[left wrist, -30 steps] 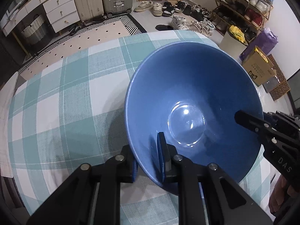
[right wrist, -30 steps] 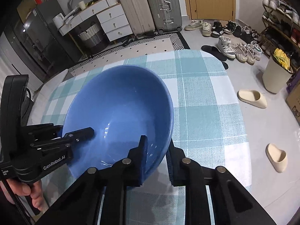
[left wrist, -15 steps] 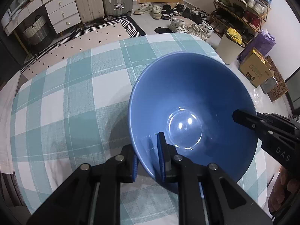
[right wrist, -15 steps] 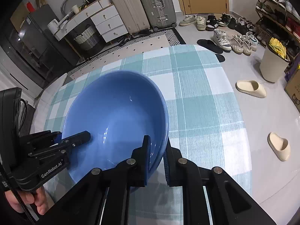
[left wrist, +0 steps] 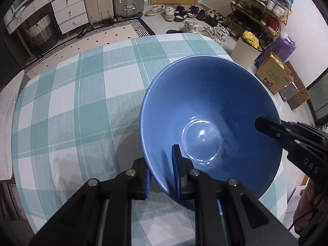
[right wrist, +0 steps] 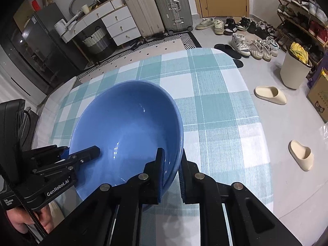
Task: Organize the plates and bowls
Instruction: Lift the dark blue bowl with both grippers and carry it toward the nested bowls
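Pinching the glossy blue ceramic bowl (left wrist: 209,123) by its rim at 6 and 3 o'clock, left hand-held gripper (left wrist: 162,176) and right hand-held gripper (right wrist: 171,176) grip a heavy, slippery, breakable thing above the checked counter (left wrist: 71,102)

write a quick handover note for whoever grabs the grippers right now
Left gripper: shut on the rim of the blue bowl, one finger inside, one outside.
Right gripper: shut on the opposite rim, its jaws having just closed.
Bowl: empty, held between both grippers above the checked tablecloth.
Done: bowl gripped on two sides.
Left: carry it to where it belongs and set it down; no plates or other bowls in view.
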